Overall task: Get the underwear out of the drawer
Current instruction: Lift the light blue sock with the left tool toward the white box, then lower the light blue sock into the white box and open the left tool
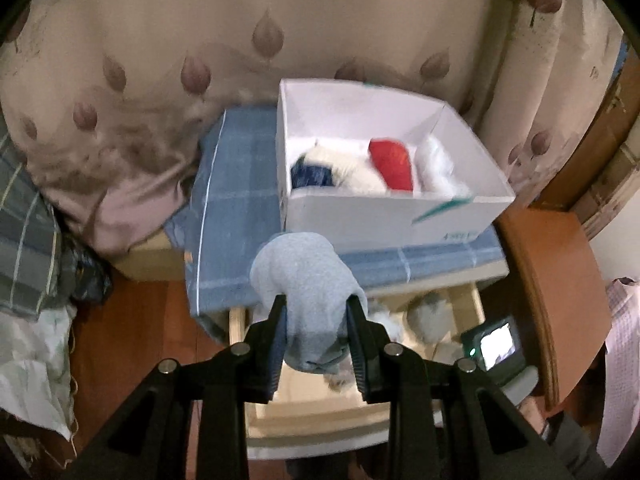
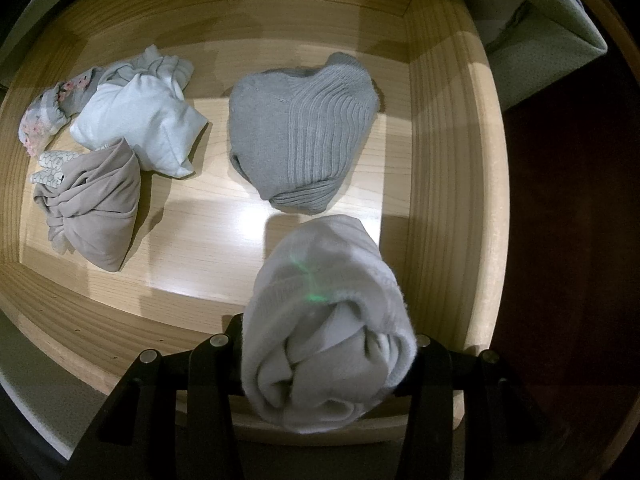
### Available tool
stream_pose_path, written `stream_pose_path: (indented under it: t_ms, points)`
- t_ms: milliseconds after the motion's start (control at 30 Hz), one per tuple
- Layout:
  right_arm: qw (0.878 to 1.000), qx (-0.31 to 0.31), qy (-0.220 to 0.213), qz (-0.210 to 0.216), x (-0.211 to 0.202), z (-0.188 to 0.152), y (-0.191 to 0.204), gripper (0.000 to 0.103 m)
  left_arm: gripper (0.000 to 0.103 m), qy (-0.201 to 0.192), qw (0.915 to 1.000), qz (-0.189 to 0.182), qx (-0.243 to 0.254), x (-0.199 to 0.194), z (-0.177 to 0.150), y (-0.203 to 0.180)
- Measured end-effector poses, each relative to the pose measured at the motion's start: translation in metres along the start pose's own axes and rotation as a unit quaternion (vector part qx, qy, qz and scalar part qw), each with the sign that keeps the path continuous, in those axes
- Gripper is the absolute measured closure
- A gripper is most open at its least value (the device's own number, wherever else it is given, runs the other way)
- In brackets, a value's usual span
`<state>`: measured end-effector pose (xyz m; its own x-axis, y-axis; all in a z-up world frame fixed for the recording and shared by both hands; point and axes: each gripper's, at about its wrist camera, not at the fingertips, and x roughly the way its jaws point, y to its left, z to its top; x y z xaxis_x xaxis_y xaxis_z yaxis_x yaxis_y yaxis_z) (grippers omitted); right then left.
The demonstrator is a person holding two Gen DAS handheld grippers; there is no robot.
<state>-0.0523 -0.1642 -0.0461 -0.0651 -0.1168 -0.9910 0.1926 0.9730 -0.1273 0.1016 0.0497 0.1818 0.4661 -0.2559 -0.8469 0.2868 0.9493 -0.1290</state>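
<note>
- A beige curtain [image 1: 168,40] printed with mauve leaf shapes fills the back of the left wrist view; below it lies a reddish wooden floor [image 1: 132,320].
- A blue checked cloth [image 1: 236,208] covers a low surface in front of the curtain, and a white cardboard box [image 1: 360,216] stands on it.
- The box holds rolled bundles: a dark blue one [image 1: 310,174], a red one [image 1: 394,162] and white ones beside them. Green marking and small print on its front wall are too blurred to read.
- The pale wooden drawer [image 2: 444,152] stands open below the cloth's front edge; the right wrist view looks straight down into it.
- On the drawer floor lie a ribbed grey bundle [image 2: 300,132], a white bundle [image 2: 140,124], a taupe bundle [image 2: 96,204] and a floral lace piece [image 2: 44,120] at the far left.
- The left gripper [image 1: 316,300] is clamped narrowly on a light blue rolled underwear bundle [image 1: 304,272], held above the drawer, just in front of the box; its long axis runs away from the camera, rounded end forward.
- The right gripper [image 2: 328,336] grips a white rolled underwear bundle [image 2: 324,304] inside the drawer near its right wall, long axis along the fingers, folded end toward the camera.
- A small lit screen [image 1: 496,346] sits right of the drawer.
</note>
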Motion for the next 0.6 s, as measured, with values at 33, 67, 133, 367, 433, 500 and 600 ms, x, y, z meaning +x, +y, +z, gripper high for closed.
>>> stream_pose_path:
  t_ms: [33, 67, 133, 367, 433, 500, 600]
  points:
    - [1.000, 0.000, 0.000, 0.000, 0.000, 0.000, 0.000, 0.059, 0.075, -0.004, 1.0000, 0.000, 0.004, -0.002, 0.006, -0.001]
    - [1.000, 0.000, 0.000, 0.000, 0.000, 0.000, 0.000, 0.059, 0.075, -0.008, 0.9999, 0.001, 0.010, -0.004, 0.014, -0.003]
    - [1.000, 0.000, 0.000, 0.000, 0.000, 0.000, 0.000, 0.059, 0.075, -0.016, 0.9998, 0.003, 0.012, -0.006, 0.026, -0.007]
    - [1.000, 0.000, 0.000, 0.000, -0.001, 0.001, 0.000, 0.059, 0.075, -0.043, 0.9984, 0.002, 0.036, -0.002, 0.071, -0.024]
    - [1.000, 0.000, 0.000, 0.000, -0.001, 0.001, 0.000, 0.059, 0.075, -0.044, 0.9984, 0.000, 0.036, 0.005, 0.083, -0.027]
    - [1.000, 0.000, 0.000, 0.000, -0.001, 0.001, 0.000, 0.059, 0.075, -0.039, 0.9985, -0.004, 0.038, 0.013, 0.091, -0.030]
    - [1.000, 0.000, 0.000, 0.000, -0.001, 0.001, 0.000, 0.059, 0.075, -0.041, 0.9984, -0.009, 0.038, 0.026, 0.101, -0.033]
